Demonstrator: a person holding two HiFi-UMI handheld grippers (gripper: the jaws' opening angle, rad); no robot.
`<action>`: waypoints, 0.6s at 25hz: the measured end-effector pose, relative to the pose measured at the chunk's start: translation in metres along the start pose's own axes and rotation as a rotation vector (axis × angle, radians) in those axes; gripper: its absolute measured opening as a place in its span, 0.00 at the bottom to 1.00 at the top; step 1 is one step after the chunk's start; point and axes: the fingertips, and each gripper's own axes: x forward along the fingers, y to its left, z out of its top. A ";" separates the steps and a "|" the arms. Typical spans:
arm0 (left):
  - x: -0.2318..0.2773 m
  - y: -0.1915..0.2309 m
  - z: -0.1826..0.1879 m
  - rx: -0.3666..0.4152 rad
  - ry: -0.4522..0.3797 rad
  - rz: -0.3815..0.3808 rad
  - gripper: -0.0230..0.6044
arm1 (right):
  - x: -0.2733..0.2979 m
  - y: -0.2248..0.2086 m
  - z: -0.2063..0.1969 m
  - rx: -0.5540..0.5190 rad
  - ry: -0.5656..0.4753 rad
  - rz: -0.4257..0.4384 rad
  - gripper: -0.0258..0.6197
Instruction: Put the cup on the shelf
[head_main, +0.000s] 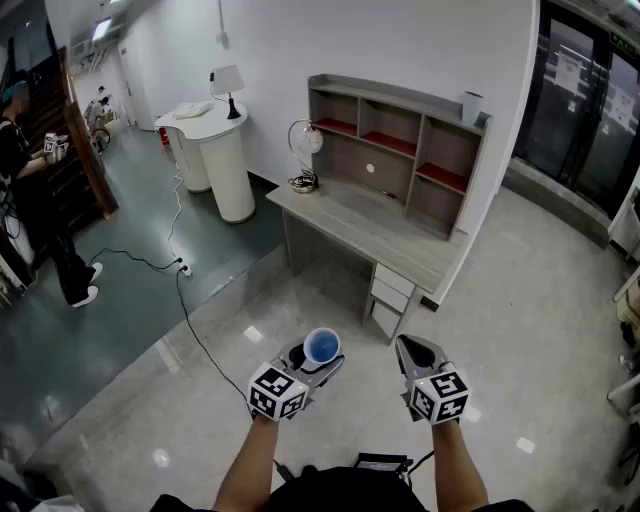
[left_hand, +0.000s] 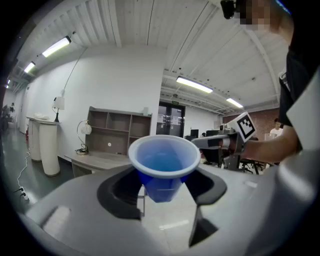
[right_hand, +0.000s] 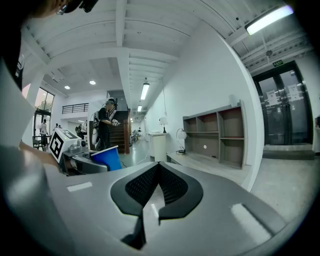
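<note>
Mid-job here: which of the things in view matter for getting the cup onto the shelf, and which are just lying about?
Job:
blue cup, held in the left gripper
shelf on the desk

Lying about:
round lamp
white counter
power strip on the floor
right gripper, shut and empty

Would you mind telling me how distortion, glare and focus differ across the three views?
Head view: wide-angle lean in the walls, bright spots glinting on the glossy floor. Left gripper view: fisheye with black corners, the blue cup fairly sharp, the near foreground soft. Right gripper view: same fisheye, a ceiling light blown out top right.
</note>
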 end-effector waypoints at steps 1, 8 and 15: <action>-0.001 0.000 0.000 0.000 0.000 0.001 0.46 | 0.000 0.001 0.000 -0.001 0.000 0.001 0.06; -0.005 0.003 0.001 0.002 -0.005 0.011 0.46 | 0.001 0.006 0.002 -0.017 -0.009 0.005 0.06; -0.004 0.000 0.001 0.003 -0.004 0.011 0.46 | -0.001 0.005 0.003 -0.008 -0.014 0.007 0.06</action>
